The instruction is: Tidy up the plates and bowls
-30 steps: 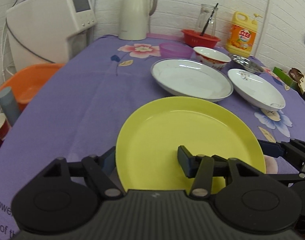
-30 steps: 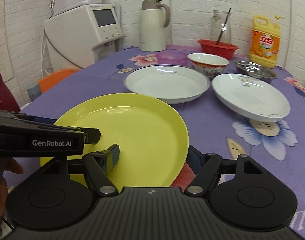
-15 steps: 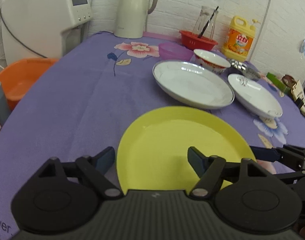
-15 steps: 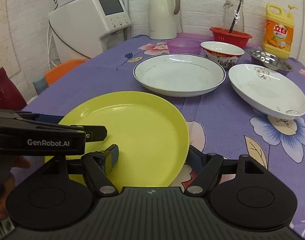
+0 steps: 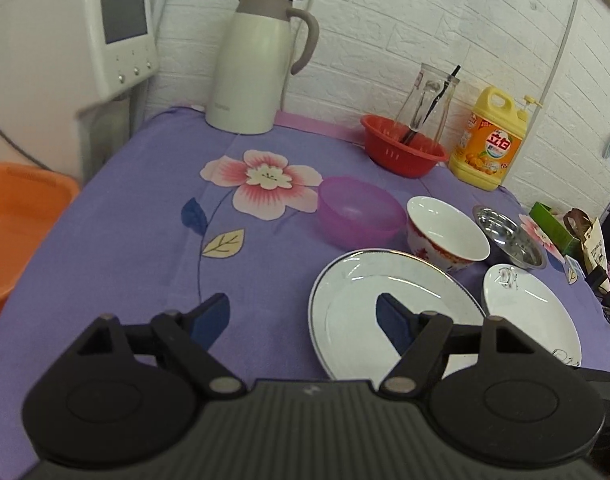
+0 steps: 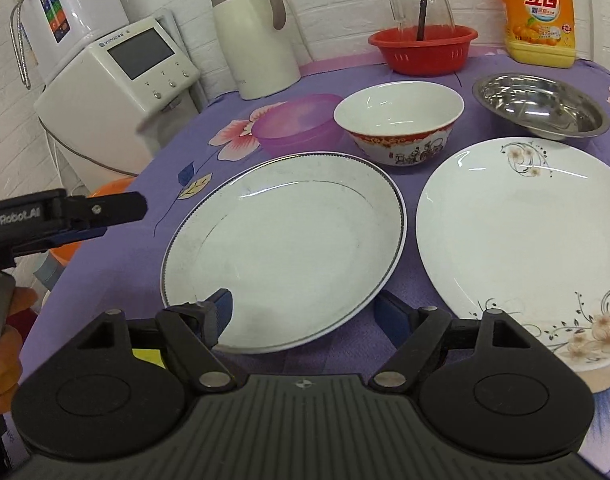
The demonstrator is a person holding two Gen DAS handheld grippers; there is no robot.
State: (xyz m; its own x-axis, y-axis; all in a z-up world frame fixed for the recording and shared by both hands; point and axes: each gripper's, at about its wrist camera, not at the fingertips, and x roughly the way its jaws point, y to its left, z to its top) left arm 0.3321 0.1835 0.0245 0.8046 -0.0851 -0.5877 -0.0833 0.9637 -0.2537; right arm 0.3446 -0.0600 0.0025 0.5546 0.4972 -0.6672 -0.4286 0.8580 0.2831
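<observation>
The grey-rimmed plate (image 6: 285, 248) lies flat on the purple floral tablecloth (image 6: 145, 264), just beside the floral plate (image 6: 525, 240) to its right. Behind them, 3 bowls in a row — purple bowl (image 6: 297, 122), red-patterned bowl (image 6: 399, 120), steel bowl (image 6: 541, 106). Your right gripper (image 6: 305, 312) is spread, its pads straddling the grey-rimmed plate's near edge — contact unclear. Your left gripper (image 5: 301, 316) is spread too, nothing pinched, right pad over that same plate.

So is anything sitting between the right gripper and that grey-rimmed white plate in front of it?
Nothing visible. The right gripper is open with its jaws already at the near edge of the grey-rimmed plate, with nothing in between. The flowered plate lies beside it, apart, and the bowls sit behind it.
</observation>
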